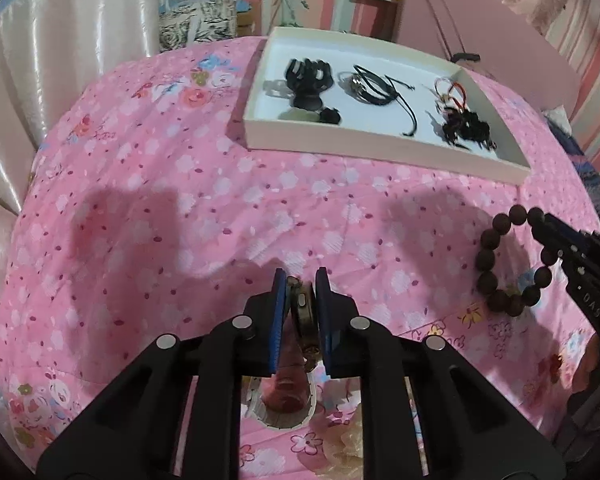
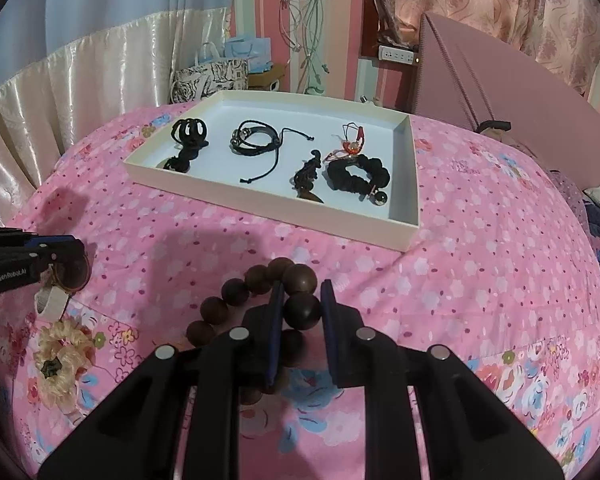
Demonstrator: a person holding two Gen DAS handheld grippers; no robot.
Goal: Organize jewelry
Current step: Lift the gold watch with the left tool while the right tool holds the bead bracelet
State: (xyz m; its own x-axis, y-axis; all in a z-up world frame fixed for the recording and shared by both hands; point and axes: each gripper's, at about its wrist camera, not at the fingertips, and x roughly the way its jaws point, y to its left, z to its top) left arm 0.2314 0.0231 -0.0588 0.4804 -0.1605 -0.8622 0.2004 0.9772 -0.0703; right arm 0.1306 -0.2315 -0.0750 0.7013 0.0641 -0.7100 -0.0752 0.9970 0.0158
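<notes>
Both claws loaded above the pink quilt, tray waiting at the far edge.

Left gripper (image 1: 300, 280) clamped narrow on a wristwatch (image 1: 302, 304), case pinched edge-on between the blue pads, pale strap (image 2: 52, 300) dangling below; probably light, rigid at the case, floppy at the strap, best kept by the case. Right gripper (image 2: 300, 292) closed on one bead of the wooden bead bracelet (image 2: 260, 292), remainder hanging as a loose loop; round beads likely slippery, so prone to swing or roll out. White tray (image 2: 268, 204) low-walled, bare floor near its front-left corner and middle. Cream scrunchie (image 2: 60, 356) lying near the quilt's near-left edge.
</notes>
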